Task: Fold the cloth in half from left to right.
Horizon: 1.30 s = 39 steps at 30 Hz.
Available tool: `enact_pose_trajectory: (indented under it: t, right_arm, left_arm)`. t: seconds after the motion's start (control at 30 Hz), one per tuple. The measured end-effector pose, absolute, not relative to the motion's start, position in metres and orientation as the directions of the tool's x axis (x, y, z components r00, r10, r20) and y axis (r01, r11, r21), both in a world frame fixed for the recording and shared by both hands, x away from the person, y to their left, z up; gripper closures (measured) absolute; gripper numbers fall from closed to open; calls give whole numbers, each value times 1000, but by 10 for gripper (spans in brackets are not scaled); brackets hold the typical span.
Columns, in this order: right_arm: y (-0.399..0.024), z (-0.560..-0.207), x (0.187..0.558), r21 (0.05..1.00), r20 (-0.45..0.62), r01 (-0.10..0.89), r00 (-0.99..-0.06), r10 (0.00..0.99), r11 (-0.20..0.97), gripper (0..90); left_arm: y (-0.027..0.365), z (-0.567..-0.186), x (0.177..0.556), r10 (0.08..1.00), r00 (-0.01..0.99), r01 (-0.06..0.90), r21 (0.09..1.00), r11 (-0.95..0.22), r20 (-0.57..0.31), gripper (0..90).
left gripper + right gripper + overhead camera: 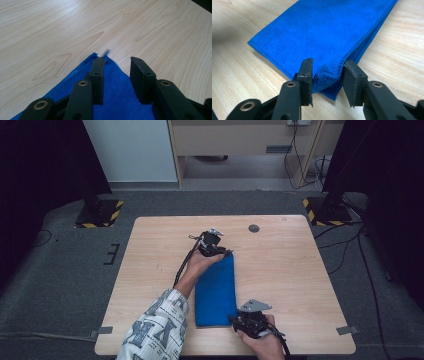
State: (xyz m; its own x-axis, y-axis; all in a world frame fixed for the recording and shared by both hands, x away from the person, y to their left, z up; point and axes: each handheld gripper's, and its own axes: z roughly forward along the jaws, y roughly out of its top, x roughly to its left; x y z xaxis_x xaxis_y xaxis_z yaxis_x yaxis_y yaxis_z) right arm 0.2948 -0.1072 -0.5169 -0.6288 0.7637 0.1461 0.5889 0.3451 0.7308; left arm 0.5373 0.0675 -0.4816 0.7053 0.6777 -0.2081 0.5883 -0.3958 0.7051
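A blue cloth (pixel 215 290) lies folded into a long strip on the wooden table (pixel 285 265). My left gripper (pixel 226 253) is at the strip's far corner. In the left gripper view its jaws (pixel 117 62) stand apart over that corner of the cloth (pixel 115 100), and the pads are not pressing on it. My right gripper (pixel 235 319) is at the near right corner. There the jaws (pixel 328 65) straddle a puckered corner of the cloth (pixel 324 30), with a gap at the right pad, so they are open.
A small dark round hole cover (pixel 254 228) sits near the table's far edge. Two stands with yellow-black striped bases (pixel 100 212) (pixel 325 210) flank the table on grey carpet. Cables (pixel 345 250) run across the floor at the right.
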Motion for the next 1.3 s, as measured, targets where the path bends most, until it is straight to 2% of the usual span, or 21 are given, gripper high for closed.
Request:
enact_pose_trajectory:
  t: [0.07, 0.17, 0.23, 0.37, 0.63, 0.73, 0.87, 1.07, 1.3]
  right_arm:
    - [-108, -517, 294, 730, 150, 592, -628, 764, 343, 598]
    - [-111, -516, 295, 724, 162, 605, -616, 771, 331, 508]
    - [-112, -516, 297, 723, 160, 605, -617, 771, 334, 444]
    - [-116, -514, 301, 729, 132, 592, -613, 779, 343, 362]
    - [-117, -507, 315, 756, 106, 558, -621, 777, 343, 199]
    - [-117, -507, 323, 762, 114, 556, -619, 777, 331, 175]
    - [-116, -509, 339, 765, 118, 550, -631, 767, 335, 199]
    - [-115, -505, 361, 770, 111, 541, -635, 764, 338, 150]
    - [-114, -502, 393, 764, 78, 530, -643, 762, 368, 109]
  left_arm:
    - [68, -478, 535, 677, 707, 583, 709, -397, -202, 613]
    - [69, -471, 530, 678, 718, 552, 723, -416, -158, 579]
    - [72, -467, 527, 679, 717, 546, 733, -406, -158, 543]
    - [81, -459, 520, 676, 726, 526, 738, -423, -130, 477]
    - [102, -448, 512, 670, 731, 514, 750, -417, -128, 236]
    - [107, -449, 510, 678, 726, 509, 752, -419, -113, 170]
    - [114, -454, 510, 683, 721, 519, 743, -423, -115, 114]
    - [122, -456, 508, 704, 701, 532, 742, -408, -115, 69]
    - [131, -460, 504, 731, 674, 546, 740, -393, -108, 68]
